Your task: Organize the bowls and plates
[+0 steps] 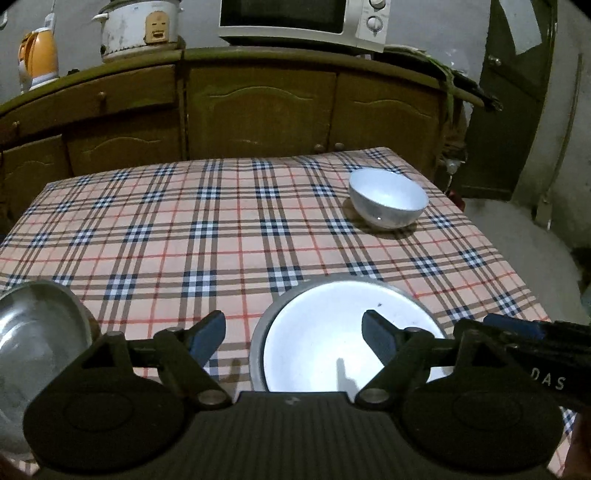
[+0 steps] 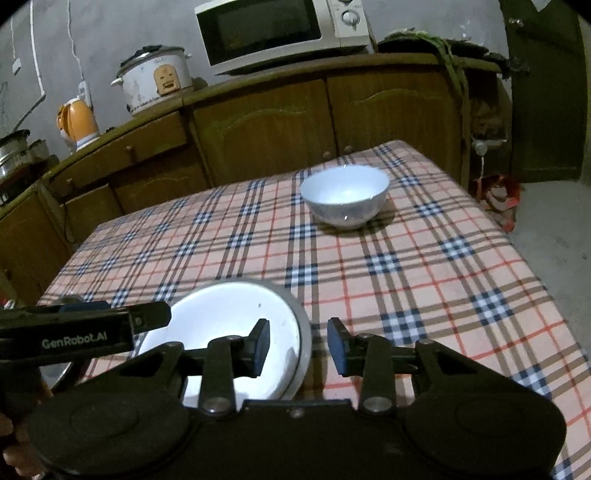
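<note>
Surface: plaid cloth in pink, navy and white.
Plate: white, grey-rimmed, flat at the near edge.
Bowl: white, upright, far right part of the surface, well apart from the plate.
Metal bowl: near left edge, partly out of view.
Left gripper: spread wide above the plate's left rim, holding nothing.
Right gripper: parted, straddling the plate's right rim, not closed on it.
Behind: cabinets, microwave, rice cooker.

Left hand-held gripper gaping wide, empty; right hand-held gripper parted, empty.
</note>
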A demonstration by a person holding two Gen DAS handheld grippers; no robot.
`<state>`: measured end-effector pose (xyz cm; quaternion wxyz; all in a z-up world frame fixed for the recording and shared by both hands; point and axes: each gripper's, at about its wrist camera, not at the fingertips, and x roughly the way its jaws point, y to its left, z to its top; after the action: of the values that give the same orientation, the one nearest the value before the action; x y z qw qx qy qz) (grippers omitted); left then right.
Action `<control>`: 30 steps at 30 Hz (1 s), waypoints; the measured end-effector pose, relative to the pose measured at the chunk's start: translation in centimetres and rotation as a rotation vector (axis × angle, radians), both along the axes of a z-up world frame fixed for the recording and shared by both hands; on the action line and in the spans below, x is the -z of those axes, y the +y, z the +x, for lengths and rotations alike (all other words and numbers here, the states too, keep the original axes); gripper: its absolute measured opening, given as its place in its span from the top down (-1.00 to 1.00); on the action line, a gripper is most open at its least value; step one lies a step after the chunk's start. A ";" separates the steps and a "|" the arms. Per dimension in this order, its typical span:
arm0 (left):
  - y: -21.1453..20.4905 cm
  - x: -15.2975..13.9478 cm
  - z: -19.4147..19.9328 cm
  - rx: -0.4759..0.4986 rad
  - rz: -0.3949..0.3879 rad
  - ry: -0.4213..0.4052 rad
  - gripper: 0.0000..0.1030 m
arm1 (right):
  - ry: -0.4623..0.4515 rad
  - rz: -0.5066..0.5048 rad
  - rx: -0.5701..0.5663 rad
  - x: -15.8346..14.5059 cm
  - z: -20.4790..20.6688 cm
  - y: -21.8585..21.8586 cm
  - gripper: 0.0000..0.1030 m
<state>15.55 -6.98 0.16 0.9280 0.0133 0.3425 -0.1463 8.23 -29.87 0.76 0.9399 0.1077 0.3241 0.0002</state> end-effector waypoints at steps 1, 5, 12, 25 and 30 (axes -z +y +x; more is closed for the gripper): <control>0.0 -0.3 0.0 0.000 0.003 -0.001 -0.62 | -0.006 0.000 0.003 -0.3 0.0 -0.1 0.06; -0.2 -1.4 0.4 -0.006 0.009 -0.004 -0.62 | -0.035 0.001 0.014 -1.7 0.1 -0.6 -0.17; -0.8 -2.8 1.0 -0.013 0.029 -0.026 -0.63 | -0.083 -0.013 0.023 -3.7 0.6 -1.7 -0.37; -2.9 -3.9 2.5 0.007 0.055 -0.049 -0.67 | -0.125 -0.018 0.042 -5.2 1.9 -3.9 -0.46; -3.5 -3.7 3.5 0.015 0.052 -0.033 -0.68 | -0.125 -0.016 0.048 -4.9 2.7 -4.7 -0.48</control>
<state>19.08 -10.45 3.87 0.9317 0.0425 0.3306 -0.1442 10.94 -34.58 5.69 0.9589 0.1077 0.2619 -0.0181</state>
